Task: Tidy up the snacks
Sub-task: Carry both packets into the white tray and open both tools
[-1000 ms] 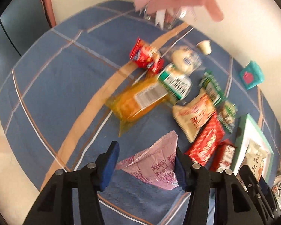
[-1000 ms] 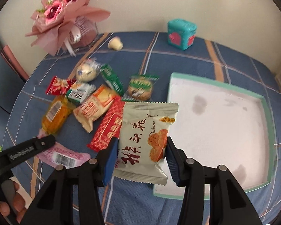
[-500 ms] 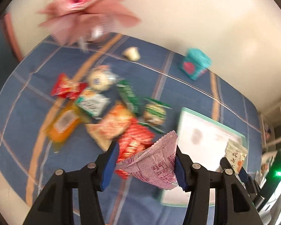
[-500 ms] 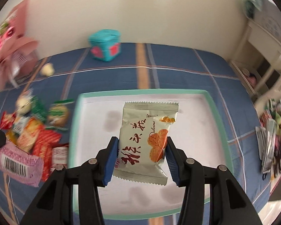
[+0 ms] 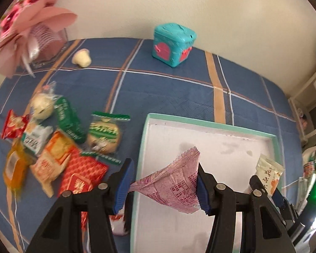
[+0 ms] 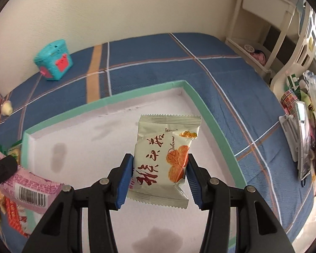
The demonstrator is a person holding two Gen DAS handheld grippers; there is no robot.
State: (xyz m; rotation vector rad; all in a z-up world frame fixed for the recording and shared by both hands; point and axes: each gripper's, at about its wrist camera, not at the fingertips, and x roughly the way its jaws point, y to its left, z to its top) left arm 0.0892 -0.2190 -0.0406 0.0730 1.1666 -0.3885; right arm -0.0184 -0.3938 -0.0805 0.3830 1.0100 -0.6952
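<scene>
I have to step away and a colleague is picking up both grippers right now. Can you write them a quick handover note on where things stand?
Left gripper: shut on the pink packet, held over the tray's left edge.
Right gripper: shut on the cream pastry packet, held over the tray.
Done: both packets picked up; nothing lies in the tray as far as can be seen.
Left: set both packets down in the tray, then fetch the snack pile lying on the blue cloth left of the tray.
</scene>
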